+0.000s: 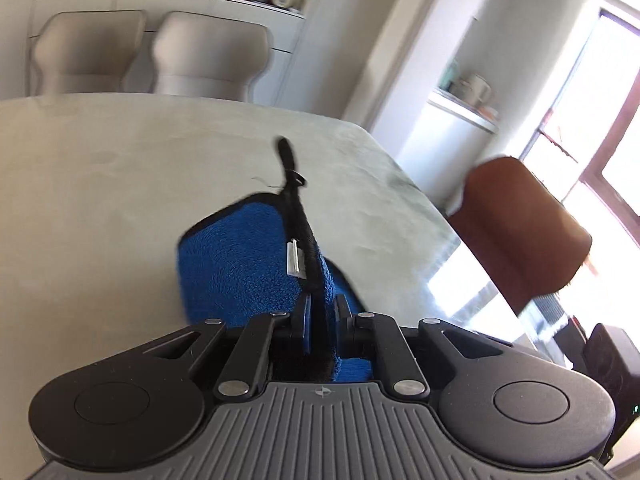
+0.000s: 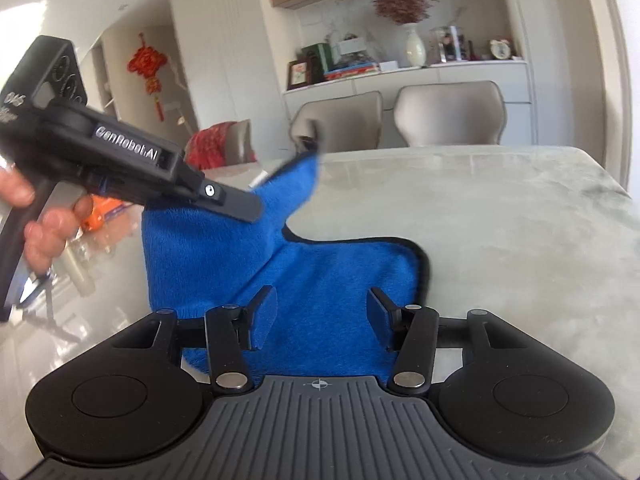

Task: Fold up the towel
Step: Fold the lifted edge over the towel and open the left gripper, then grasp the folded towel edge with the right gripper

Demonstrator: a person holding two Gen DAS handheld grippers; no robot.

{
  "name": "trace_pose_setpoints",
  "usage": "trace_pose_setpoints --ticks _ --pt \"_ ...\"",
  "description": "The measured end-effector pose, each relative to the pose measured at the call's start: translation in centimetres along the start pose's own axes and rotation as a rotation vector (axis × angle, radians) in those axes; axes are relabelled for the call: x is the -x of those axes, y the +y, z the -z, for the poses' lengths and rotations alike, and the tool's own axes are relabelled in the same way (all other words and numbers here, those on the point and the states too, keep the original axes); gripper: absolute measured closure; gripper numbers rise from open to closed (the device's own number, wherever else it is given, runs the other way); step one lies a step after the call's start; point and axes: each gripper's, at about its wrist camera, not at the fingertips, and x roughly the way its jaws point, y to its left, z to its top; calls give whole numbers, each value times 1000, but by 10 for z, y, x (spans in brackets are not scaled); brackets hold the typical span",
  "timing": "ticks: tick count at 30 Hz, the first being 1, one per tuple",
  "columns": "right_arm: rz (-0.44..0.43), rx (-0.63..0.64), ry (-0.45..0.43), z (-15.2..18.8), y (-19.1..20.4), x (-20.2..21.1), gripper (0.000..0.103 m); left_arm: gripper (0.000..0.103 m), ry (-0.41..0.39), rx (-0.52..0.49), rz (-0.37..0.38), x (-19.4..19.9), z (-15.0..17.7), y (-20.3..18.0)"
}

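A blue towel (image 2: 320, 280) with black edging lies partly on the pale green table (image 2: 500, 220). My left gripper (image 1: 322, 312) is shut on the towel's black hem (image 1: 304, 232) and holds that edge lifted, with a white tag (image 1: 293, 256) beside the hem. In the right wrist view the left gripper (image 2: 240, 206) comes in from the left, holding the towel's left part raised. My right gripper (image 2: 320, 308) is open, its fingers apart just above the flat part of the towel.
Two beige chairs (image 2: 448, 114) stand at the table's far side, before a white sideboard (image 2: 440, 76) with a vase and books. A brown chair back (image 1: 520, 232) stands off the table's right edge in the left wrist view. A bright window (image 1: 600, 120) is beyond it.
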Motion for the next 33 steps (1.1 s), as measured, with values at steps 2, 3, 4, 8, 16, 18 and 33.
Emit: trace_pose_setpoints --ticks 2,3,4,8,16,18,33 --pt "18 -41 11 -2 -12 0 49 93 21 -6 11 -15 4 -10" --pt "24 -59 17 -3 -17 0 49 93 33 -10 14 -24 7 -16" --pt "28 -72 23 -3 -20 -1 49 92 44 -13 17 -33 10 -21" --pt "51 -115 86 -1 -34 -7 49 77 66 7 33 -51 16 -25" --pt "69 -176 69 2 -46 0 46 38 -132 -42 38 3 5 -21" --pt "50 -201 54 2 -49 2 41 37 -146 -51 10 12 9 -17" --pt "-6 -392 105 -17 -87 -35 43 35 -150 21 30 22 75 39"
